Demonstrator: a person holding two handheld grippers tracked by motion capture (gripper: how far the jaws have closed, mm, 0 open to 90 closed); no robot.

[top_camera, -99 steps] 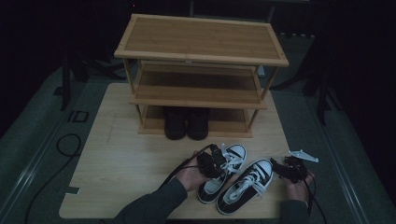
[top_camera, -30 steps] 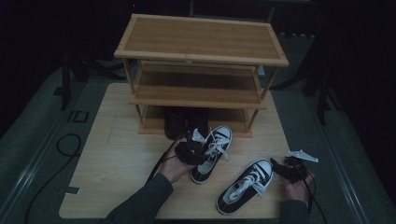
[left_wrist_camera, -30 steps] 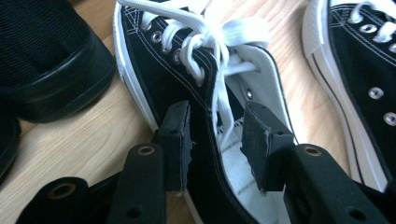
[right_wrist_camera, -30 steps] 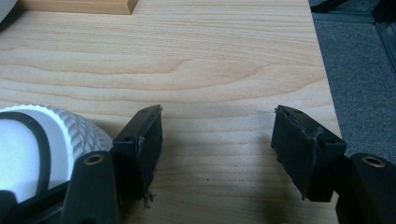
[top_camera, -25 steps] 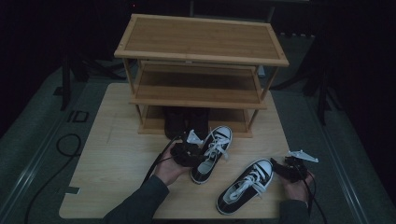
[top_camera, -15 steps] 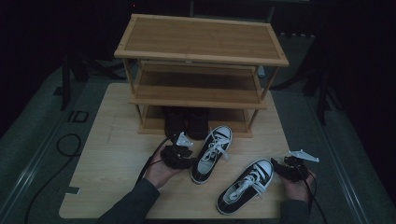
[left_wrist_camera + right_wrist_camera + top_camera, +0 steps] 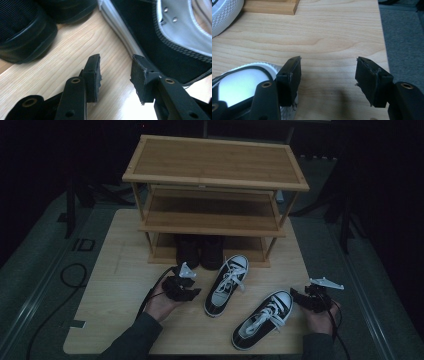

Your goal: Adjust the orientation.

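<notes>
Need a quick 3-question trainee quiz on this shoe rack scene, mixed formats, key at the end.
1. True or false: the left gripper is clamped on the sneaker near the rack.
2. Which shelf of the rack holds the dark shoes? A top, B middle, C bottom
3. Fill in: the right gripper sits by the toe of the ____ sneaker.

Key: 1 false, its jaws stand open beside it. 2 C. 3 nearer (front right).
</notes>
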